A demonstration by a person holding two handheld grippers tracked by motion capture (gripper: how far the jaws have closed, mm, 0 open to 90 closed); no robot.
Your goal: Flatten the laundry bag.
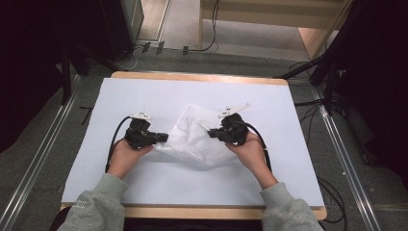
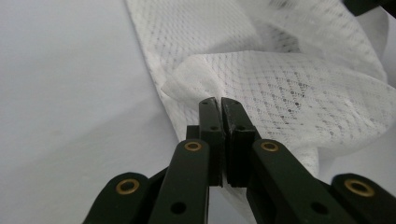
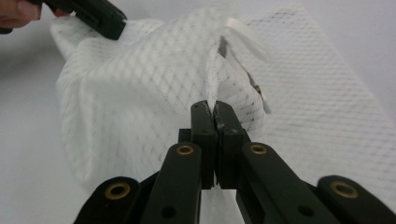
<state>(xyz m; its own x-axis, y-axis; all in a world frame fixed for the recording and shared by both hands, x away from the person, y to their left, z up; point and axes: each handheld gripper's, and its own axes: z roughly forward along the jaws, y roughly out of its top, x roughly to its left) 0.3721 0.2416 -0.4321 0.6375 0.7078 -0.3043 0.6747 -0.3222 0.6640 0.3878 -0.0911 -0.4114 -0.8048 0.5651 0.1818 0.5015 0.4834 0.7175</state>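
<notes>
From above, two hands flank a white mesh bag (image 1: pixel 197 137) crumpled mid-table (image 1: pixel 144 187). The left gripper (image 2: pixel 220 103) is clamped on the bag's folded edge; the right gripper (image 3: pixel 212 108) pinches its opposite rim likewise

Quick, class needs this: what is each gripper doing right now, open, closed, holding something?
Left gripper: closed on the white mesh bag.
Right gripper: closed on the same bag's edge.
</notes>
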